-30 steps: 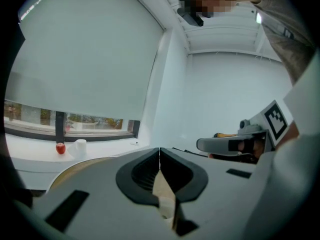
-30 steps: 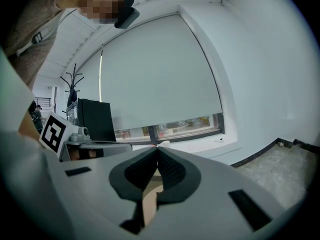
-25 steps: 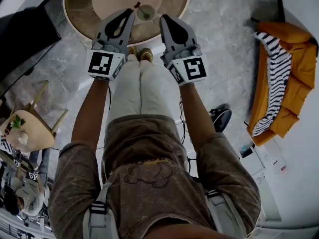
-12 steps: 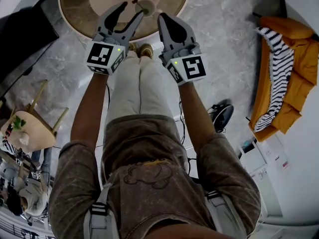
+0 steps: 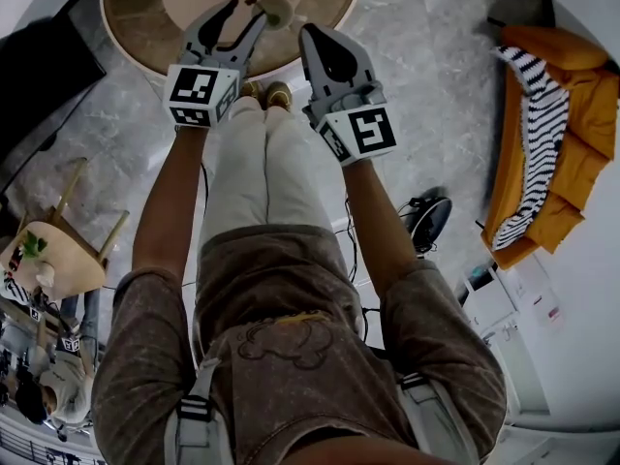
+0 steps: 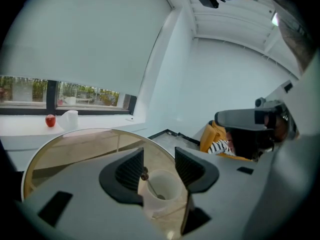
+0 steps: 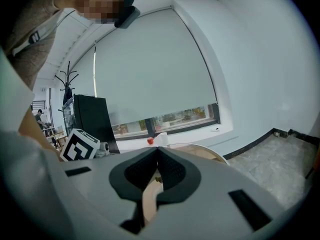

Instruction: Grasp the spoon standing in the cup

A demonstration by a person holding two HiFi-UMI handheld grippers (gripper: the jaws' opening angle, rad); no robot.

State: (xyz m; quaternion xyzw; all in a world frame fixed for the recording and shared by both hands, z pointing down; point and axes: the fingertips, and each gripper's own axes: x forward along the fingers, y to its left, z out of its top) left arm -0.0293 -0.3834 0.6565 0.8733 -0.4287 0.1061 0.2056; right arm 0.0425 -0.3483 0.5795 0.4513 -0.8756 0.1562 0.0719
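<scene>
While the spoon (image 6: pixel 150 184) stands in the cup (image 6: pixel 172 184) on the surface (image 6: pixel 75 149), the left tongs (image 6: pixel 159 166) are spread wide on both sides of it. Only the squeeze looks left. The right tongs (image 7: pixel 158 166) are pressed together, empty.

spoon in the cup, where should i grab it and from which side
Grip the spoon by its handle top, the only part clear above the cup rim. It leans to one side, so probably bring the open left claw down from above, one jaw on either side.
</scene>
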